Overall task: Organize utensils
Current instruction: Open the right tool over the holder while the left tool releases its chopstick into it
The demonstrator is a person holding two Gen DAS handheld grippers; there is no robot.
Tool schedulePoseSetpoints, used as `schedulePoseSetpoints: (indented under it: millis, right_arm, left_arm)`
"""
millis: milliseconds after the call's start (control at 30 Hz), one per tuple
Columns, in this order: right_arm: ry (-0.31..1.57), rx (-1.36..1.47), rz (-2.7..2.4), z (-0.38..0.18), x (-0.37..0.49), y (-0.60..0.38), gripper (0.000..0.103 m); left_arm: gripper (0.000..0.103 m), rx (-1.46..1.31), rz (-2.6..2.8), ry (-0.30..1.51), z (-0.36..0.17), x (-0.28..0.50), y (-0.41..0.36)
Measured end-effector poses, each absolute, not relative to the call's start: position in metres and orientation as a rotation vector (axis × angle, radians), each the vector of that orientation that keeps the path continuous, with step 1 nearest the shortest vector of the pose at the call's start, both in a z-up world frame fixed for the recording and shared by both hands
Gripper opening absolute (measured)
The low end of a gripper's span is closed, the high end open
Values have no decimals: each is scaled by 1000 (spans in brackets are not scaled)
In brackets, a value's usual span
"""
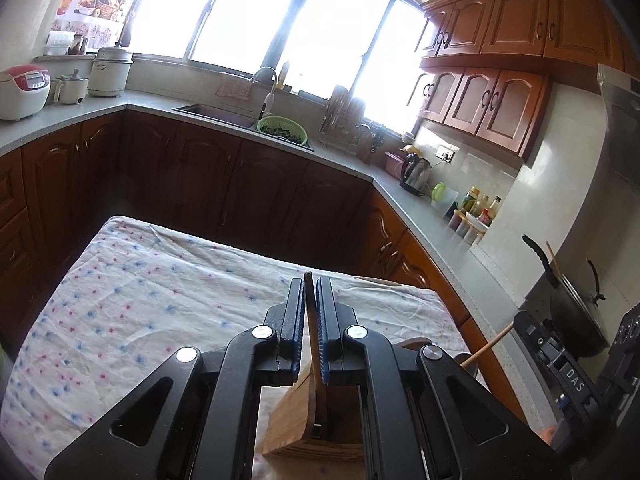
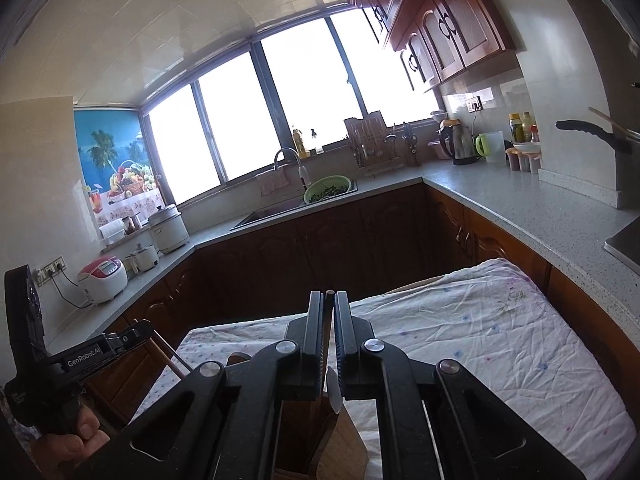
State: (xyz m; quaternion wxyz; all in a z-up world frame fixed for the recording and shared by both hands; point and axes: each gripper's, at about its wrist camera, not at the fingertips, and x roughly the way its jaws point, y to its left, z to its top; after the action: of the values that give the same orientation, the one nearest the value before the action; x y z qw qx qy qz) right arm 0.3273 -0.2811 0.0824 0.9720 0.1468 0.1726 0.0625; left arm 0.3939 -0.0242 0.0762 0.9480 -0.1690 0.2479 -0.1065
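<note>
Left tool [image 1: 309, 292]: black, two flat ribbed fingers, pinched on a thin brown wooden handle [image 1: 310, 300] that stands upright between the pads. The handle's lower end runs down into a wooden holder [image 1: 298, 420].

Holder: pale bamboo with fine lengthwise grain, box-shaped, open-topped with a slanted front edge; it sits on the worktop directly under the left tool, partly hidden by it.

Right tool [image 2: 329, 300]: same black build, jaws pressed nearly together on a thin utensil [image 2: 330, 293] whose tan tip shows above the pads. A pale, rounded part hangs below the jaws over a second wooden box [image 2: 340, 444], darker inside; what kind of utensil it is cannot be told.

Worktop [image 1: 140, 300]: covered by a crumpled white cloth printed with small blue and pink flowers.

Hand [image 2: 76, 440]: the person's left hand grips the left tool's handle, seen at the lower left of the right wrist view.

Surroundings: grey speckled counter [image 1: 400, 192], dark brown panelled cabinets, a sink with a green plastic colander [image 1: 283, 129], a steel kettle [image 1: 416, 170], a white and red rice cooker [image 1: 22, 92], and a black wok [image 1: 576, 316] with a curved handle.
</note>
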Motion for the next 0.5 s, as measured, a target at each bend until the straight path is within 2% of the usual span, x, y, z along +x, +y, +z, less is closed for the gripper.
schedulePoseSetpoints:
  millis: [67,100,133,200,233,267,333,400,433,500]
  right_arm:
    - [362,298,129,82,329,-282,10]
    - [365,299,129,82,329,-282,10]
    - [364,296,123,82,328,-282,13]
    - [359,292,107,82,324,-283,31]
    - [352,303,108,83,321,-285,57]
    - [344,315,108,83,318,-287,78]
    - [323,330,101,84,311,-292,82]
    - [325,337,95,86,305,-295,84]
    - [328,345,96,86,303,-296,89]
    - [333,364,105,86,296,-300,90]
  left_arm:
    - [12,-345,-213,513,76,393,-23]
    - [24,-349,-211,517,77,392,-22]
    - [47,-353,-202,520,76,390,-20]
    - [67,-363,-180,505,76,382,-14]
    - [68,-365,-174,499,77,378,-12]
    - [69,-364,-172,501,77,374,-10]
    - [81,-362,-160,509,76,367,-6]
    - [86,-360,-142,521,75,359,-1]
    - [89,-362,-136,532,73,355,1]
    - [90,-373,-136,544,70,346,6]
